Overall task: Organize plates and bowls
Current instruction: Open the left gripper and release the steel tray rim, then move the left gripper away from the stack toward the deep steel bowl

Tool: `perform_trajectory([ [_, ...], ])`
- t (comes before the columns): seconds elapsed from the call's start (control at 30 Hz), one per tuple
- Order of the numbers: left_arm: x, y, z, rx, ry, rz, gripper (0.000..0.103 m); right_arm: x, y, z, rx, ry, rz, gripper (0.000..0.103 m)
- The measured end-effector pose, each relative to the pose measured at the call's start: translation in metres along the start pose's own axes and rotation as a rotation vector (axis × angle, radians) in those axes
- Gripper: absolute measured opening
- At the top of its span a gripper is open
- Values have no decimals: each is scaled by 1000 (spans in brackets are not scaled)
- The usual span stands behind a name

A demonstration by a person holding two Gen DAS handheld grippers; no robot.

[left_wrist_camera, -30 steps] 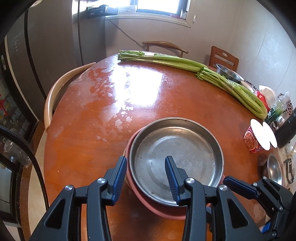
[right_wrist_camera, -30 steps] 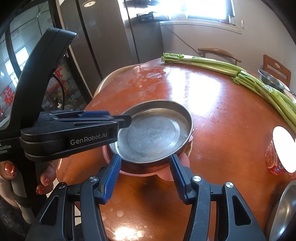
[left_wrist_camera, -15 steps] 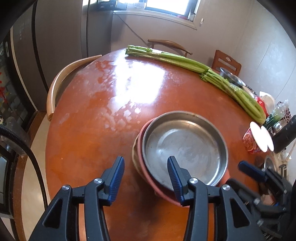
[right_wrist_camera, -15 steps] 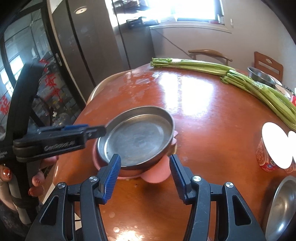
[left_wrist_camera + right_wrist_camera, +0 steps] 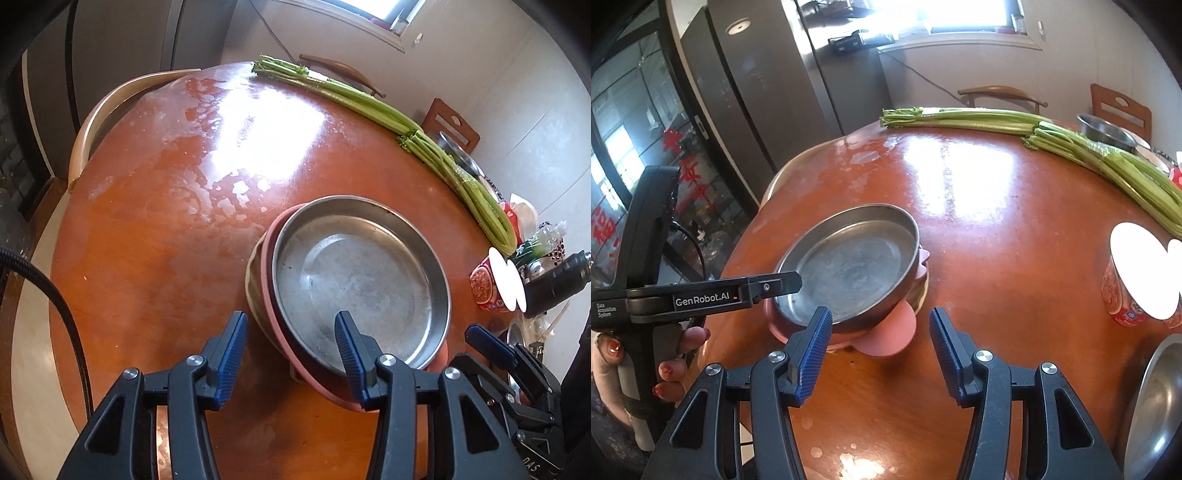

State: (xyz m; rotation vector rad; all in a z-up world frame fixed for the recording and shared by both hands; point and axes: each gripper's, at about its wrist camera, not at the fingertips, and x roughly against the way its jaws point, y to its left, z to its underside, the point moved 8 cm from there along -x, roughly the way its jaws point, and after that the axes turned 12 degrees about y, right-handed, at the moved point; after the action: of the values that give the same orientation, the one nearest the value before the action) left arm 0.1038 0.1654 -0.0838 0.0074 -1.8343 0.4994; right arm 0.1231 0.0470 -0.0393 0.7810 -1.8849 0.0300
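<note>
Now I have the round steel plate (image 5: 362, 284) sitting on top of a pink plastic plate (image 5: 275, 325), and under that I can make out part of a tan bowl (image 5: 255, 288); the stack rests near the front of the round reddish-brown wooden desk (image 5: 155, 229). My left gripper (image 5: 290, 343) has just been opening: its jaws straddle the stack's near-left rim, one finger over the steel plate, one outside, but the pads press on nothing, so it is released. My right gripper (image 5: 881, 343) hovers just short of the stack's near edge, jaws apart and empty, with the pink plate's rounded tab in front of them.

I judge that the stacking step is done here and the hands are free for the next piece. A steel bowl (image 5: 1156, 406) lies at the desk's right edge, another (image 5: 1106, 131) far behind the long green celery stalks (image 5: 1071, 147). The next move calls for clearing the left gripper off the rim without nudging the stack, then reaching right.
</note>
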Motion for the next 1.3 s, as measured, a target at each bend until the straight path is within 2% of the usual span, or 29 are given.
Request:
perform_trajectory([
  [0.47, -17, -24, -15, -28, 12, -36, 50, -24, -5, 3, -48, 76, -81, 58],
  [0.67, -29, -44, -32, -66, 28, -31, 50, -26, -26, -4, -89, 76, -91, 58],
  [0.9, -42, -66, -47, -97, 40, -58, 50, -24, -44, -10, -93, 67, -72, 58],
  [1.3, -53, -79, -61, -105, 53, -40, 50, -11, -59, -4, -99, 60, -29, 59],
])
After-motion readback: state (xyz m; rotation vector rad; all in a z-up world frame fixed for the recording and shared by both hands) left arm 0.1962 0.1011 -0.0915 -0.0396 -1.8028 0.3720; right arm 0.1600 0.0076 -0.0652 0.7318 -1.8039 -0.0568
